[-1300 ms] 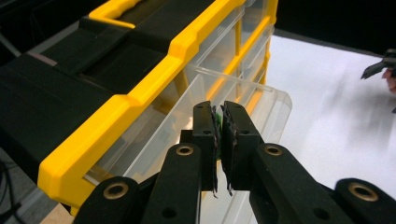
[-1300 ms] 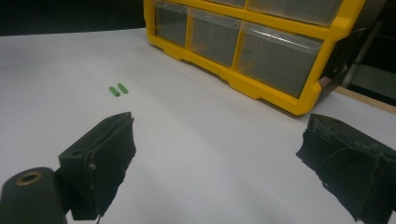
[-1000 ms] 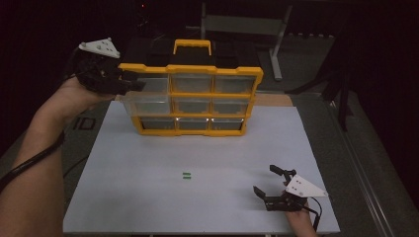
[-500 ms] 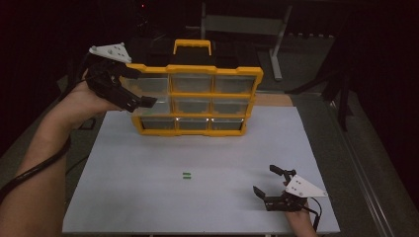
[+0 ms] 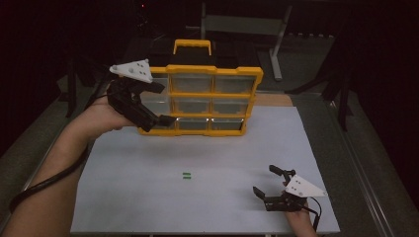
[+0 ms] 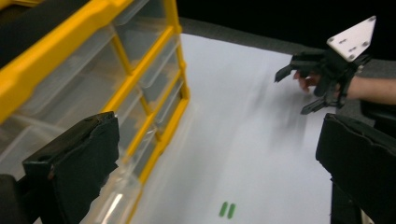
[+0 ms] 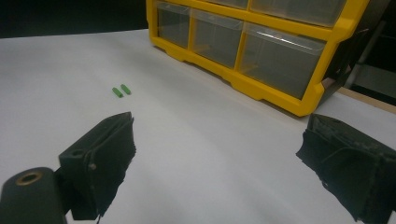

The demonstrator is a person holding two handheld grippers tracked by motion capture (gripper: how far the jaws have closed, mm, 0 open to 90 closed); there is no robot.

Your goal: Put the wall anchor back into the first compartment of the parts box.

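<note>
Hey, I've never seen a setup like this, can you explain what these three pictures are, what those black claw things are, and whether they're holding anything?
A person sits at a table with a handheld two-jaw gripper in each hand. The high view looks down from above: the left gripper is raised beside a yellow organizer box with clear drawers, which stands upright at the far side of a white sheet. The right gripper rests near the sheet's near right corner. The other two pictures come from cameras riding on each gripper, looking out between its black padded jaws. Two small green pieces lie side by side in the middle of the sheet. Both grippers are open and hold nothing; the left one's jaws have just opened, with nothing between them.
</note>
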